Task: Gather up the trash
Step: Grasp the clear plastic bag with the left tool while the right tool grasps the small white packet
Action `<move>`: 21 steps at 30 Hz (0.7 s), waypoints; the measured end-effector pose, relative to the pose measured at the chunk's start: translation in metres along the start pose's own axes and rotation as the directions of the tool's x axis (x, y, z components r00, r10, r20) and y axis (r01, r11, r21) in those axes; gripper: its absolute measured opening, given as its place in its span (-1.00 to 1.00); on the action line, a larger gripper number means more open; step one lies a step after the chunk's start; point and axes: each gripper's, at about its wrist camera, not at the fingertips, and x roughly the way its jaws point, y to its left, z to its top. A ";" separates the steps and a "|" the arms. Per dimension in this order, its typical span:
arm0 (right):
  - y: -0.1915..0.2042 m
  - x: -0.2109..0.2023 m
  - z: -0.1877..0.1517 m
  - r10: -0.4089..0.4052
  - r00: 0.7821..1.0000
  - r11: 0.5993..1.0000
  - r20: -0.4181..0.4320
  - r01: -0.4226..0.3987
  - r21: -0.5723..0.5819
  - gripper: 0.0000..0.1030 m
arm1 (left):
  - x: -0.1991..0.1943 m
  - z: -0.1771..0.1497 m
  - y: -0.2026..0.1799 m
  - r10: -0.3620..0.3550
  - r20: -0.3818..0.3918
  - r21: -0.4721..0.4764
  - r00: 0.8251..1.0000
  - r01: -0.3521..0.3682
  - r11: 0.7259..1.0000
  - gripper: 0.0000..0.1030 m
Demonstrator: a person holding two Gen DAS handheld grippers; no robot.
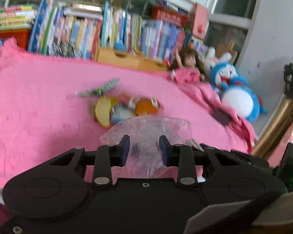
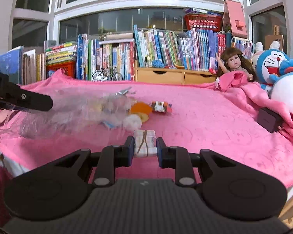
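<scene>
Right wrist view: my right gripper has its two blue-padded fingers closed against one small folded packet, pale with a checked print and brown lines, held just above the pink blanket. Beyond it lies a loose cluster of trash: one white crumpled wad, one orange round piece, one yellow slice, one red and orange wrapper and one silver foil scrap. To the left, one clear plastic bag hangs open and wrinkled from my left gripper, partly veiling the cluster.

Through the left wrist view, my left gripper has its fingers narrowly apart with the clear bag's film between them; I cannot tell whether the pads actually pinch it. That picture is blurred.

Farther back sit one doll, two blue and white plush toys, one dark box, one wooden two-drawer unit and a long row of books.
</scene>
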 end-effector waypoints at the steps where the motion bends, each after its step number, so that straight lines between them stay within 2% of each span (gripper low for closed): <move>1: -0.001 -0.004 -0.003 0.003 1.000 1.000 -0.016 -0.003 -0.001 -0.42 | -0.001 -0.002 0.002 -0.010 -0.023 -0.008 1.000 0.010 1.000 -0.40; 4: -0.001 -0.011 -0.012 0.010 0.998 1.000 -0.063 -0.010 0.000 -0.42 | -0.004 -0.010 0.010 -0.039 -0.078 -0.025 0.996 0.037 0.999 -0.40; 11: 0.005 -0.011 -0.042 0.042 0.980 0.999 -0.197 -0.038 0.021 -0.42 | 0.001 -0.033 0.008 -0.025 -0.183 0.029 0.983 0.031 0.999 -0.42; 14: 0.008 -0.010 -0.054 0.050 0.970 0.998 -0.240 -0.044 0.033 -0.42 | 0.007 -0.046 0.000 -0.019 -0.235 0.071 0.972 0.037 0.997 -0.48; 21: 0.009 -0.006 -0.070 0.053 0.950 0.998 -0.307 -0.041 0.045 -0.42 | 0.023 -0.074 -0.006 -0.001 -0.354 0.091 0.935 0.036 0.995 -0.64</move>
